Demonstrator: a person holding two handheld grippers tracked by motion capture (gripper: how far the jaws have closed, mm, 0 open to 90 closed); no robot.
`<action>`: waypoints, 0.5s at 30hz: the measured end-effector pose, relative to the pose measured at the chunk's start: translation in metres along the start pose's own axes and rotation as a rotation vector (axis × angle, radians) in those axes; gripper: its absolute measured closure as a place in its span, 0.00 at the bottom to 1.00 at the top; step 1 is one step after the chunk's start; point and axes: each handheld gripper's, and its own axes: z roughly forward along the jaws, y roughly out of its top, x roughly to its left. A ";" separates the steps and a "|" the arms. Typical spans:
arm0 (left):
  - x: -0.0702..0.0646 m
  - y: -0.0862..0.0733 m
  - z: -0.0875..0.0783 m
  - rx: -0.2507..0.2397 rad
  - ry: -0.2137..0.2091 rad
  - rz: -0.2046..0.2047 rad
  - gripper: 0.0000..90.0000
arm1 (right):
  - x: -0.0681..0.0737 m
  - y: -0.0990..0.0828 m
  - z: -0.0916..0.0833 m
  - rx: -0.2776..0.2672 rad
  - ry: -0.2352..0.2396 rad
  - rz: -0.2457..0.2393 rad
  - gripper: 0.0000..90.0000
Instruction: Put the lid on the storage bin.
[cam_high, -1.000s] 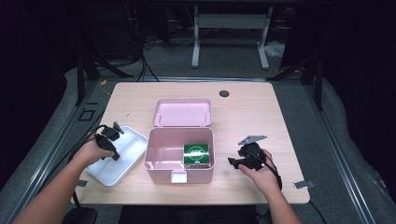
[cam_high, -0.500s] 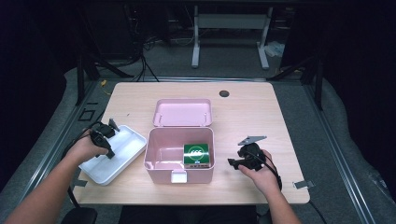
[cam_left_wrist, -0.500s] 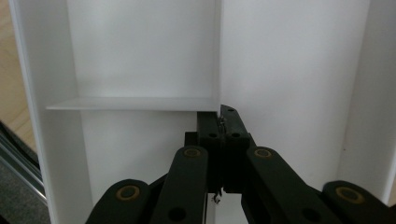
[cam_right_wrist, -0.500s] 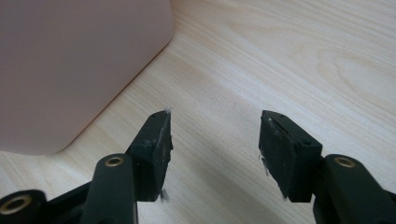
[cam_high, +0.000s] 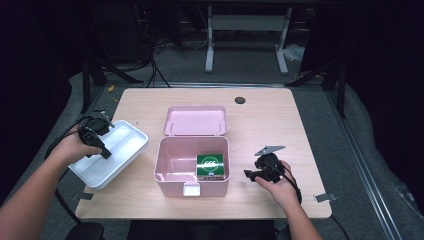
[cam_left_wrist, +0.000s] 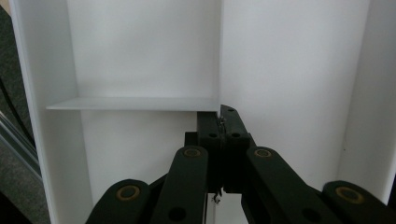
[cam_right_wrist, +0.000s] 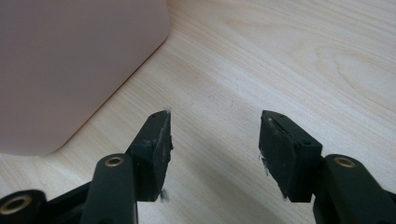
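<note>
An open pink box (cam_high: 159, 161) stands mid-table with a green packet (cam_high: 210, 166) in its right half; its lid (cam_high: 196, 120) lies flat behind it. My left gripper (cam_high: 104, 153) hovers over the left end of a white divided tray (cam_high: 127, 142). In the left gripper view its jaws (cam_left_wrist: 220, 122) are shut together with nothing between them, above the tray's divider wall (cam_left_wrist: 135, 103). My right gripper (cam_high: 248, 175) rests low on the table to the right of the box. Its jaws (cam_right_wrist: 215, 135) stand open and empty, with the pink box's corner (cam_right_wrist: 70, 60) at the left.
The wooden table (cam_high: 270, 125) has a dark round grommet (cam_high: 240, 100) at the back. Small metal clips sit at its front corners (cam_high: 322, 197). Cables and a grey stand's legs lie on the floor behind.
My left gripper has risen and drawn left, from over the tray's middle toward its left end. The tray, the box and my right gripper have stayed put.
</note>
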 end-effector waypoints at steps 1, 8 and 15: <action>-0.001 0.000 -0.003 -0.004 0.001 0.014 0.99 | 0.000 0.000 0.000 0.001 -0.001 0.000 0.49; -0.018 0.008 -0.028 -0.046 0.032 0.258 0.99 | -0.001 0.000 0.001 0.001 0.004 0.002 0.49; -0.044 0.026 -0.047 -0.041 0.061 0.392 0.99 | -0.001 -0.001 0.001 0.004 -0.008 0.004 0.49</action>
